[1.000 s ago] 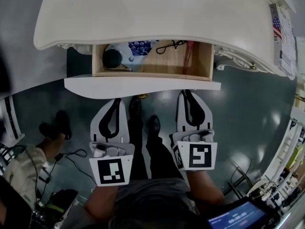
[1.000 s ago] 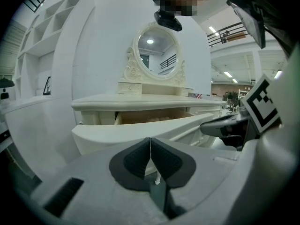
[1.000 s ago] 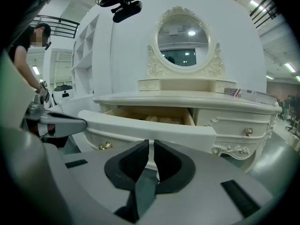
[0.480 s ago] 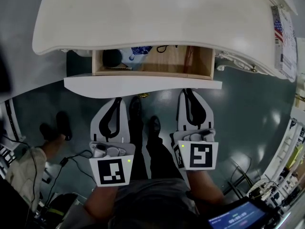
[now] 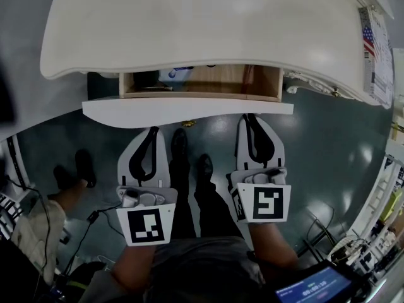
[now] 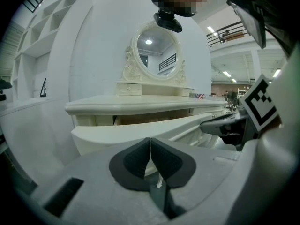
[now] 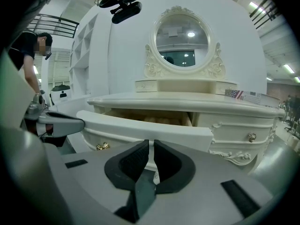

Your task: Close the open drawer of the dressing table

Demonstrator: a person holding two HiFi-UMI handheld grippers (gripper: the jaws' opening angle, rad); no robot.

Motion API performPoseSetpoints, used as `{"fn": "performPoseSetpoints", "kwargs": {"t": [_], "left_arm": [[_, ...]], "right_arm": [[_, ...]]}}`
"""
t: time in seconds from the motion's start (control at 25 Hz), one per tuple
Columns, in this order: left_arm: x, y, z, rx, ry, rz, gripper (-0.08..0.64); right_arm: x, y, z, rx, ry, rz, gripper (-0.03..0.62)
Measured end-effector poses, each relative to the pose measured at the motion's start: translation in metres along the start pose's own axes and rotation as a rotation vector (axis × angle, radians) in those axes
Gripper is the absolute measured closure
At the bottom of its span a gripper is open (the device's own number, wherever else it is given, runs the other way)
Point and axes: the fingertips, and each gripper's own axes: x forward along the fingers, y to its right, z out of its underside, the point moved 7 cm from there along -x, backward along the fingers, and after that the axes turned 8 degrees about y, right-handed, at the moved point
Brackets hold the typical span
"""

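The cream dressing table (image 5: 208,24) has its middle drawer (image 5: 189,111) partly pulled out, so that only a narrow strip of the wooden inside (image 5: 214,84) shows under the tabletop. My left gripper (image 5: 151,130) is shut, its tips at the drawer's curved front. My right gripper (image 5: 247,116) is shut too, with its tips touching the front further right. The left gripper view has the shut left gripper (image 6: 150,139) just before the drawer front (image 6: 140,128). In the right gripper view the right gripper (image 7: 151,142) sits against the drawer front (image 7: 150,125), beside a brass handle (image 7: 102,146).
An oval mirror (image 7: 182,43) stands on the table, and a printed sheet (image 5: 374,49) lies at its right end. Side drawers with knobs (image 7: 251,137) flank the middle one. My legs and shoes (image 5: 189,156) stand under the drawer; another person's shoes (image 5: 76,169) and cables (image 5: 95,216) are at the left.
The drawer has slid further into the table; the dark round thing, the blue patterned item and the cable inside are now mostly hidden. Both grippers have moved forward with the front.
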Motion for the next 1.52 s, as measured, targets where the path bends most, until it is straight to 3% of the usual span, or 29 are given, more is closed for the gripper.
{"fn": "performPoseSetpoints", "kwargs": {"t": [1.52], "left_arm": [[0.029, -0.012, -0.008, 0.019, -0.001, 0.019, 0.543]], "right_arm": [[0.029, 0.008, -0.01, -0.014, 0.012, 0.03, 0.575]]}}
